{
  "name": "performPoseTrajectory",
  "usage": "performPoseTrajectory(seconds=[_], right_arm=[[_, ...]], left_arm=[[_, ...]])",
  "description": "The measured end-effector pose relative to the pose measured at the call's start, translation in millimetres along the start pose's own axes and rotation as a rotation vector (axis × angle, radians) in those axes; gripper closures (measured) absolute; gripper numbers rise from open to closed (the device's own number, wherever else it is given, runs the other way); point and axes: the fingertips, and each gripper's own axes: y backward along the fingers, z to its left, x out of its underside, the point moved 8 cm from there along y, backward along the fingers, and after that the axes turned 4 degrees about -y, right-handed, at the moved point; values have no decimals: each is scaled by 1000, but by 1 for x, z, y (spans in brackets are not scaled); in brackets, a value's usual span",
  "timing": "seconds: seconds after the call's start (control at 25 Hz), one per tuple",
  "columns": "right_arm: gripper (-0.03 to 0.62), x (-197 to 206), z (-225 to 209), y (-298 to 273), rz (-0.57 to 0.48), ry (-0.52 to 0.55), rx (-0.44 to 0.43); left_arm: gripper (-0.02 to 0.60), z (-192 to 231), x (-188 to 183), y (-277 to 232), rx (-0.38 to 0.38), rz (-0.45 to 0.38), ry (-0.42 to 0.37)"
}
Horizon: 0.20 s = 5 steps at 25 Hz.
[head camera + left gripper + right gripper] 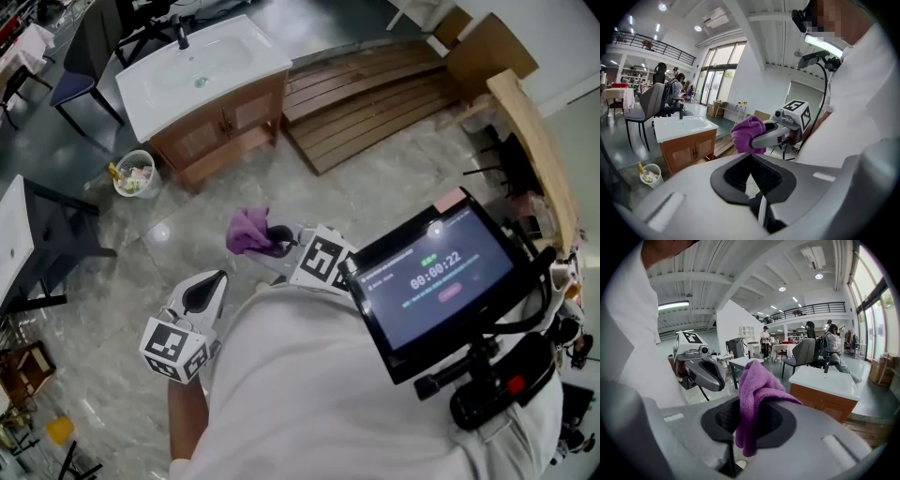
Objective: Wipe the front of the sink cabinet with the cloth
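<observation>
The sink cabinet point(220, 117) is wooden with a white basin top and stands well ahead of me; it also shows as the cabinet point(689, 147) and the cabinet point(825, 401) in the gripper views. A purple cloth point(248, 232) hangs bunched from my right gripper point(278, 239), which is shut on it over the floor, far short of the cabinet. From the right gripper view, the cloth point(757, 394) is pinched between the jaws of that gripper point(750, 420). My left gripper point(202, 295) is held low beside my body, shut and holding nothing. The left gripper view shows the cloth point(747, 133).
A small wire bin point(134, 174) with rubbish stands left of the cabinet. Wooden slatted boards point(375, 98) lie to its right. A chair point(84, 56) and a white table point(14, 234) are at the left. A screen point(436, 272) sits on my chest. People sit far behind.
</observation>
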Motion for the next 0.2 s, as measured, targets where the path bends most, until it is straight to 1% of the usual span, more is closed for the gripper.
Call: performPoseTrajectory(seconds=[0.2], right_arm=[[522,1,2,0,4,10,-13]], left_arm=[[577,-5,4,-1,-16,16,-11]])
